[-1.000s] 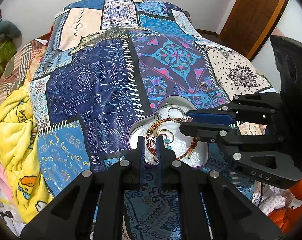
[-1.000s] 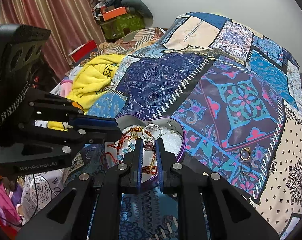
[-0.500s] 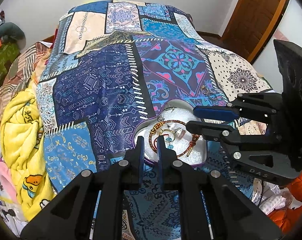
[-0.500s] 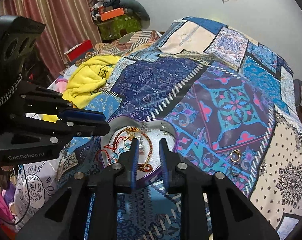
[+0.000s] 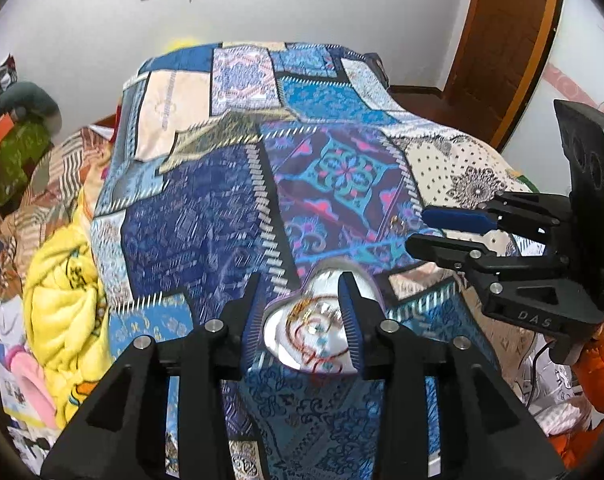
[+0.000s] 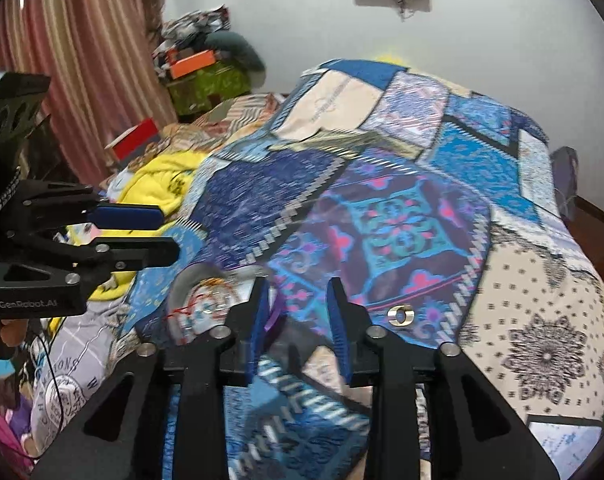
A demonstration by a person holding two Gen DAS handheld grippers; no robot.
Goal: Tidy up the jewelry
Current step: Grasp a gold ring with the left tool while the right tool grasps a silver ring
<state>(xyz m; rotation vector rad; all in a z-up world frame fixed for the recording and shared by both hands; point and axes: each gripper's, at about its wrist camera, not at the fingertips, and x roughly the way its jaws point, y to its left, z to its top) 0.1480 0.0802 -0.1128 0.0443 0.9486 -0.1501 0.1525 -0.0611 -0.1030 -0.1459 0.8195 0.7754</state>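
A heart-shaped dish [image 5: 331, 269] lies on the patchwork bedspread [image 5: 206, 224] and holds a tangle of jewelry [image 5: 311, 321]: a red cord bracelet and gold hoops. My left gripper [image 5: 301, 311] hovers above the dish. Its jaws are opening and nothing is between the pads. My right gripper [image 6: 298, 303] hangs just right of the dish [image 6: 182, 280], jaws likewise opening and empty. A gold ring [image 6: 400, 315] lies loose on the bedspread, right of the right fingers. The left wrist view shows that ring [image 5: 398, 222] just left of the right gripper [image 5: 418, 230].
A yellow blanket [image 5: 58, 300] is bunched at the bed's left side. Boxes and bags [image 6: 206, 72] pile up by a curtain [image 6: 82, 60]. A wooden door [image 5: 502, 40] stands at the far right. An orange sleeve [image 5: 598, 364] shows behind the right gripper.
Both grippers have lifted and drawn back from the dish, and both pairs of jaws have gone from shut to parted. The right one has swung right, toward the loose ring.
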